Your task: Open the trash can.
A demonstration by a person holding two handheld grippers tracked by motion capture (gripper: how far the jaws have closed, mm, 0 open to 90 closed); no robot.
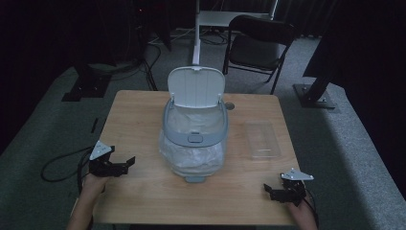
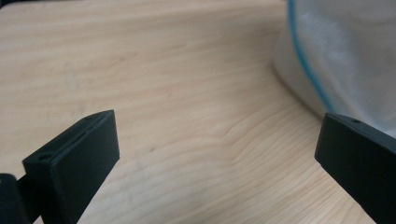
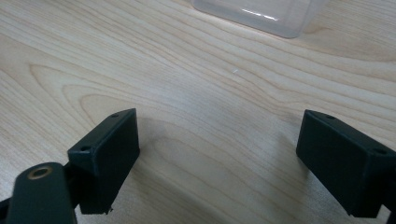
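Here the bin (image 1: 194, 139) stands mid-table with its lid (image 1: 196, 86) tipped up at the back and a plastic liner bag (image 1: 191, 158) draped over its rim and sides. The left gripper (image 1: 125, 164) rests just left of it, jaws wide apart, nothing held. The right gripper (image 1: 271, 190) sits at the near right corner, jaws also apart, below a clear tray (image 1: 262, 140). Probably best to bring both in level, pinching only loose bag film on the table (image 1: 143, 201) side.

No readable text, label, brand, number or sign anywhere on bin, tray, table or grippers.
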